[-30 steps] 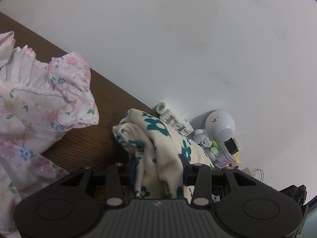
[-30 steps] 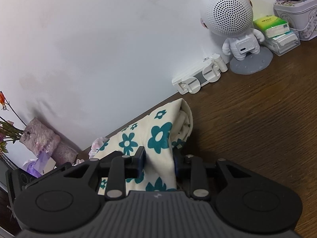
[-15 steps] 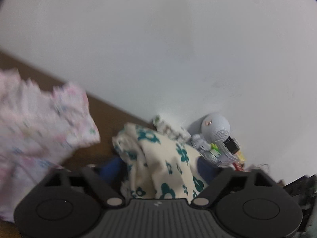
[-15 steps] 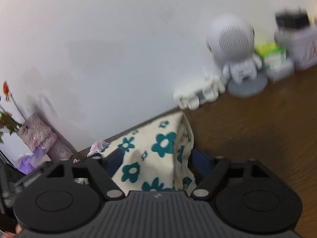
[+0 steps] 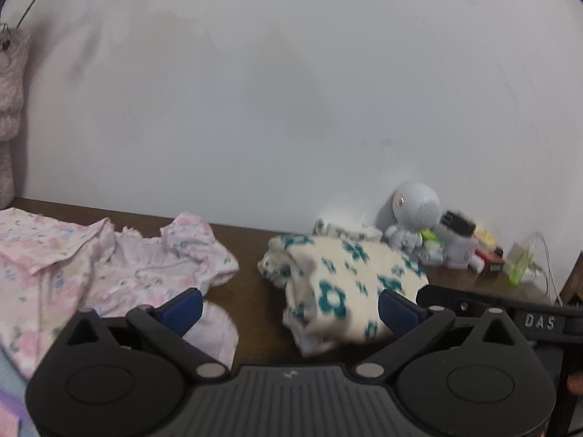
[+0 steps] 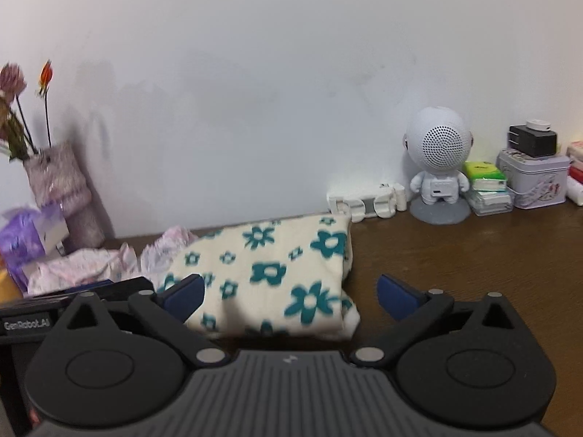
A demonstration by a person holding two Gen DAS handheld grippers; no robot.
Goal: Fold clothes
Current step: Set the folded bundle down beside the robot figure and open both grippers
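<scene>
From the left wrist view, the left gripper [image 5: 289,307] stands spread wide and holds nothing. The cream cloth with teal flowers [image 5: 342,287] lies as a folded bundle on the brown table [image 5: 251,255], with its near layers bulging loosely. Just to the left, the pink flowered garment [image 5: 109,269] lies crumpled and spread out. One blue fingertip [image 5: 180,309] sits over its edge, so a careless closing could snag it and drag it into the bundle.

From the right wrist view, the right gripper [image 6: 291,296] is likewise spread and empty, with the folded cloth [image 6: 269,273] between its fingers. A nudge here could undo the fold or push it toward the white speaker figure [image 6: 439,167].
</scene>
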